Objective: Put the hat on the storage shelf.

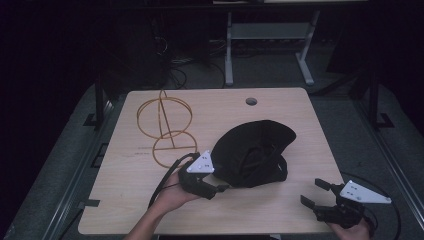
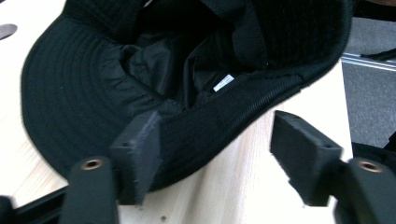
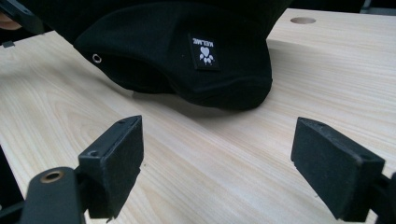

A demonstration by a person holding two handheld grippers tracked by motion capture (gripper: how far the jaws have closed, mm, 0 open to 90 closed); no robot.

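**Black hat on table, left gripper at its brim**

Wire stand (image 1: 164, 127) sits on the table (image 1: 280, 210) at back left: thin gold-coloured wire, two hoops on an upright rod, well apart from the hat. Round hole (image 1: 251, 101) in the tabletop near the back edge. Nothing lies btwn the right gripper and the hat, just bare wood.

Hat (image 1: 255, 150) lies mid-table, upside down w/ its inside facing up. Black all over. Brim is stitched in curved rows; inside there's dark lining, a strap and a small white label (image 2: 223, 82). On the outer side: a square patch (image 3: 204, 51) w/ white heart and paw print, plus a small metal eyelet (image 3: 96, 58).

Left gripper (image 1: 216, 190) is at the hat's near-left edge, jaws wide apart; brim edge sits btwn them, against the left jaw, clear of the right one. Not clamped.

Right gripper (image 1: 315, 192) is at the near right corner, near the hat but apart from it, jaws wide, holding nothing.

Table is pale wood grain, flat, rounded corners.
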